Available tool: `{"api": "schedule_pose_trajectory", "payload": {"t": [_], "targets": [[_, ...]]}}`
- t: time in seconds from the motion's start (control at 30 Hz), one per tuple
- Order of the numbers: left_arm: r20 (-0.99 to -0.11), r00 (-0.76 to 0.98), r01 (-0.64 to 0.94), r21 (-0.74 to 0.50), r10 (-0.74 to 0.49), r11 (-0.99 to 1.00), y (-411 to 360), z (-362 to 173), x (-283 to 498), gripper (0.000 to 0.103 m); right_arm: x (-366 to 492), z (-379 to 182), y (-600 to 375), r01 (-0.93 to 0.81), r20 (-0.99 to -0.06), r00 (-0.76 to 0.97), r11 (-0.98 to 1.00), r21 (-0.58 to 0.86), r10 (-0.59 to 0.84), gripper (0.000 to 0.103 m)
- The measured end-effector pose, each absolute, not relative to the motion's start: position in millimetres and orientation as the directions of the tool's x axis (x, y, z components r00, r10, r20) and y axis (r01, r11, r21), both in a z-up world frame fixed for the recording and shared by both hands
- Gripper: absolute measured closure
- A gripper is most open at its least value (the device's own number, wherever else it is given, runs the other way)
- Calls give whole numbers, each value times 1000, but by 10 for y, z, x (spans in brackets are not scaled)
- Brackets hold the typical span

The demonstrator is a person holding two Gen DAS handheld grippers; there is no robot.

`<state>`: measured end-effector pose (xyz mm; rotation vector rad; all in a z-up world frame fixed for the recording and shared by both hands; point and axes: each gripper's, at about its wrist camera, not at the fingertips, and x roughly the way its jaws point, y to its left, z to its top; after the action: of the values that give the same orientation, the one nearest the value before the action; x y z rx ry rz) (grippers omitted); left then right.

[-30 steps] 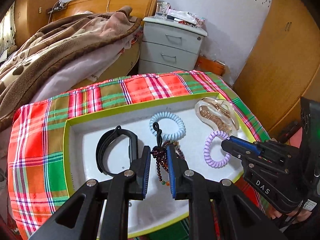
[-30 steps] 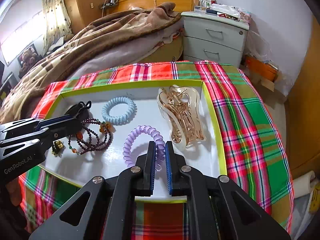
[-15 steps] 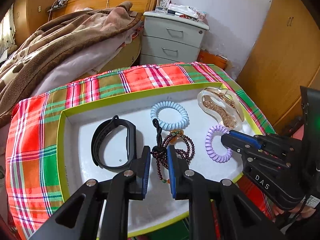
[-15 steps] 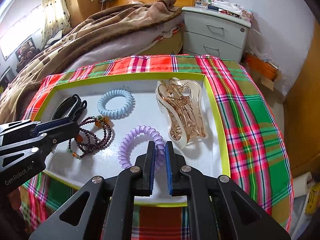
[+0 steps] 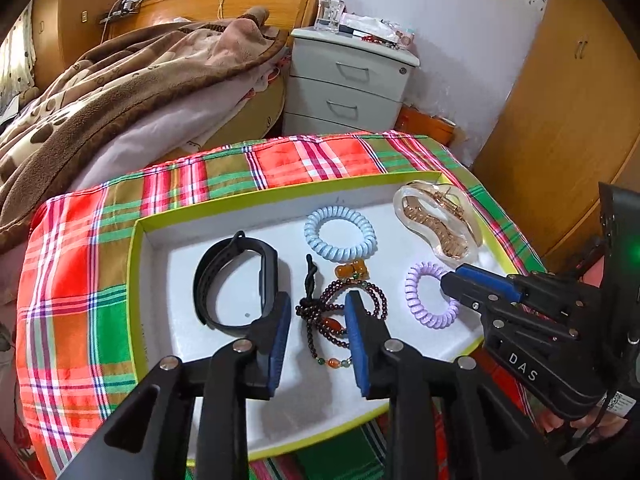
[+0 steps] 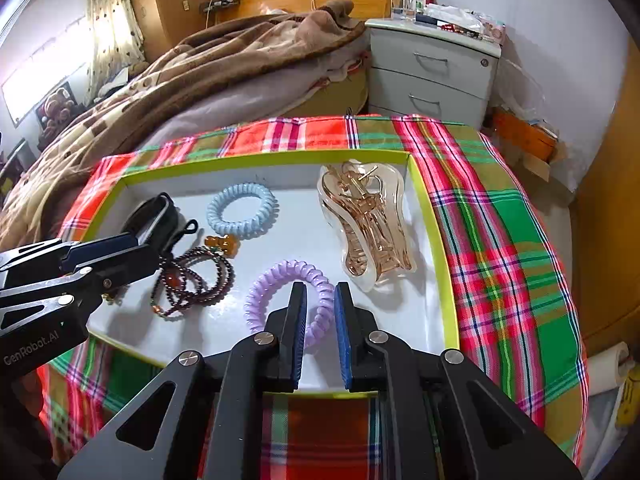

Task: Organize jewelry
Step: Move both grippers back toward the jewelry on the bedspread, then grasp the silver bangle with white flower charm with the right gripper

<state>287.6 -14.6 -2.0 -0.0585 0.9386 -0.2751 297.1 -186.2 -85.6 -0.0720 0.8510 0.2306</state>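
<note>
tray (image 5: 152, 280): matt white card, lime rim
hair claw (image 6: 372, 232): glossy clear amber plastic
coil ties (image 6: 242, 212): smooth plastic
bead bracelet (image 5: 340, 312): polished beads
cloth (image 6: 500, 240): woven plaid

A bright checked cloth (image 6: 496, 216) is covering what is probably a small table. A flat white tray with a yellow-green rim (image 6: 434, 216) is sitting right on the cloth, taking up most of it.

Left gripper (image 5: 316, 322) jaws parted wide; right gripper (image 6: 320, 312) jaws narrowly parted.
</note>
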Motion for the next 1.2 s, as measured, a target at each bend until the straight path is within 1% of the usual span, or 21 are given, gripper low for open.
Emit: {"api": "schedule_pose_trajectory", "payload": {"t": [0.3, 0.6, 0.67, 0.7, 0.73, 1.2], "targets": [[-757, 590, 210, -191, -280, 959, -53, 153, 2606, 70, 2765, -713, -1955, -228, -720, 663, 972, 64, 203, 88], [-732, 609, 198, -232, -305, 952, 63, 223, 2200, 69, 2337, -658, -2134, -277, -699, 655, 952, 132, 287, 86], [-730, 610, 191, -242, -309, 951, 80, 208, 2104, 69, 2245, -664, -2175, -292, -701, 642, 944, 151, 311, 83], [-730, 608, 190, -249, -313, 950, 88, 197, 2064, 69, 2205, -668, -2184, -304, -702, 634, 939, 160, 325, 75], [-730, 606, 189, -254, -316, 949, 98, 185, 2028, 69, 2166, -684, -2181, -322, -706, 620, 932, 170, 343, 65], [-756, 575, 143, -284, -313, 948, 267, 2, 1709, 69, 1956, -967, -1877, -443, -765, 514, 884, 150, 388, 64]]}}
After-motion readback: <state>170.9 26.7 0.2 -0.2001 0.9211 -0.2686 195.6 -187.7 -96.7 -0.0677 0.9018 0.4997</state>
